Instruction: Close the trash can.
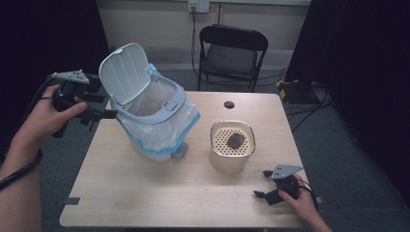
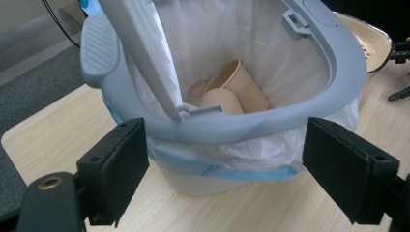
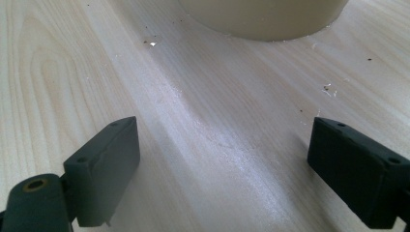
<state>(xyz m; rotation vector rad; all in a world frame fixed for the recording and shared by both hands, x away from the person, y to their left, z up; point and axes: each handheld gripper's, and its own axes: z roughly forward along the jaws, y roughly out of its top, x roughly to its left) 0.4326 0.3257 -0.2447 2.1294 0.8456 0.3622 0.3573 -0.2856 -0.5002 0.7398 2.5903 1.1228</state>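
A small white bin (image 1: 154, 113) with a grey rim stands on the left half of the wooden table (image 1: 169, 193), its lid (image 1: 124, 72) raised. It is lined with a clear, blue-edged bag. In the left gripper view, brown paper cups (image 2: 241, 87) lie inside the bin (image 2: 270, 118). My left gripper (image 1: 104, 110) is held open at the bin's left rim, and its jaws (image 2: 225, 169) stand wide apart with nothing between them. A cream pot (image 1: 232, 154) with a perforated insert carries a dark clump (image 1: 236, 140). My right gripper (image 1: 260, 183) rests open near the table's front right, its jaws (image 3: 222, 179) over bare wood.
A black folding chair (image 1: 232, 53) stands behind the table. A dark cable hole (image 1: 229, 104) sits near the table's far edge. The cream pot's base (image 3: 266, 19) lies just ahead of the right gripper. Small crumbs are scattered on the wood (image 3: 329, 89).
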